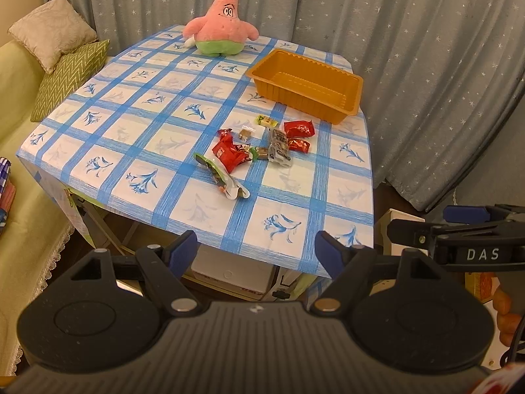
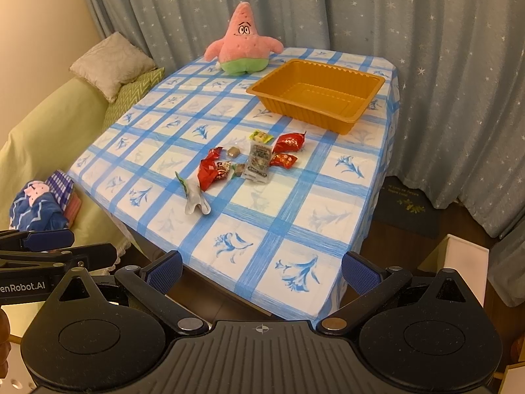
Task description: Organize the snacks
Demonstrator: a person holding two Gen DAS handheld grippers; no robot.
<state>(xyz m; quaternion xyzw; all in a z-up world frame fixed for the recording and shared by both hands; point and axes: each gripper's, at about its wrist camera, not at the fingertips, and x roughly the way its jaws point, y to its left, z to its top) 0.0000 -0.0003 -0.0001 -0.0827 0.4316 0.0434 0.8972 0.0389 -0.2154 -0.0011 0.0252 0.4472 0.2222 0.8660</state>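
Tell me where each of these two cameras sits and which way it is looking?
Left wrist view: sits on the left gripper, looking down across the table; its own open fingers show, with the right gripper at the right edge.
Right wrist view: sits on the right gripper, facing the same table from further right; its open fingers show, the left gripper at the left edge.
Both share the orange tray, the snack packets and the pink plush star.

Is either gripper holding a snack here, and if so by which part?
Nothing is held. The left gripper and right gripper are both open and empty, short of the snacks.
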